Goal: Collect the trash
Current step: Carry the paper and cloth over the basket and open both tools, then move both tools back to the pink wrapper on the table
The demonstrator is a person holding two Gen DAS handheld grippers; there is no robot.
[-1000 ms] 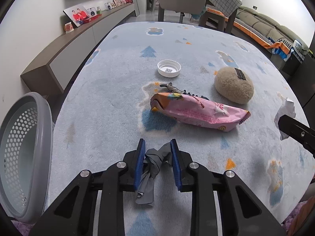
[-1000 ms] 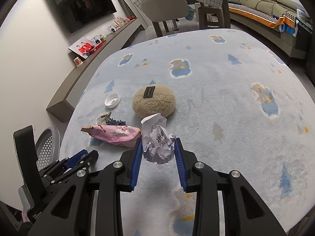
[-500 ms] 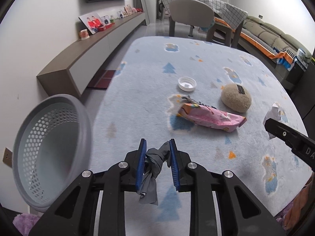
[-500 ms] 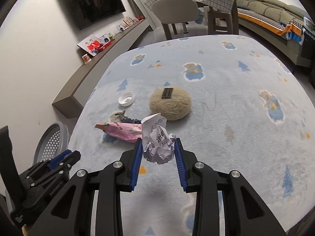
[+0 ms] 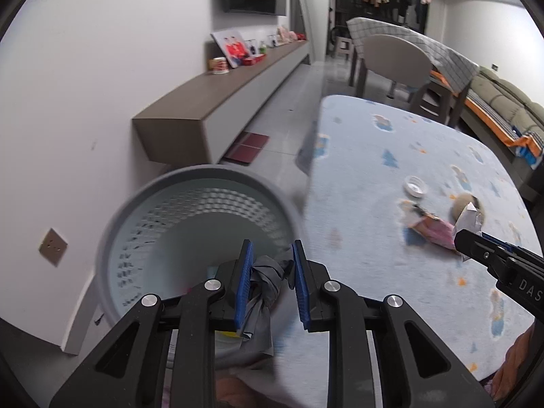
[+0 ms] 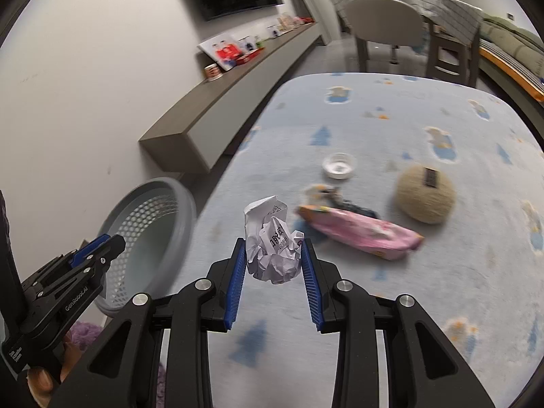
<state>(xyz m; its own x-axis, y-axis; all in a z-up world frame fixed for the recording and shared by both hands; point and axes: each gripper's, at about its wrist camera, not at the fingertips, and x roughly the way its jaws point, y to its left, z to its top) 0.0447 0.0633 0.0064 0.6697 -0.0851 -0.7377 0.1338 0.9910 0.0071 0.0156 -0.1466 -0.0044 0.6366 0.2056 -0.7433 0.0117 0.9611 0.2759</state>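
Your left gripper [image 5: 272, 265] has both blue ribbed pads clamped on a crumpled grey plastic scrap [image 5: 267, 273]; its loose tail hangs below the jaws. It sits over the near rim of the round grey perforated bin [image 5: 142, 210], which stands on the floor just beside the table edge. Bin wall is honeycomb mesh, the rim smooth and solid; view is motion-blurred.

Your right gripper [image 6: 273, 260] is closed on a crumpled white paper ball [image 6: 272, 243] with black print, held above the fleecy pale-blue tablecloth [image 6: 374, 129], near the table's left edge. From this view the bin [image 6: 149, 224] is low left, with your left gripper [image 6: 102, 244] in front of it.

On the cloth:
- 1 pink glossy snack wrapper [image 6: 360, 231], flat and elongated.
- 1 small dark scrap [image 6: 343, 202] touching the wrapper's far side; blurred, can't tell what it is.
- 1 white round plastic lid [image 6: 339, 166], rim up, beyond that.
- 1 beige fuzzy rounded puff [image 6: 425, 199] with a black label on top, right of the wrapper.
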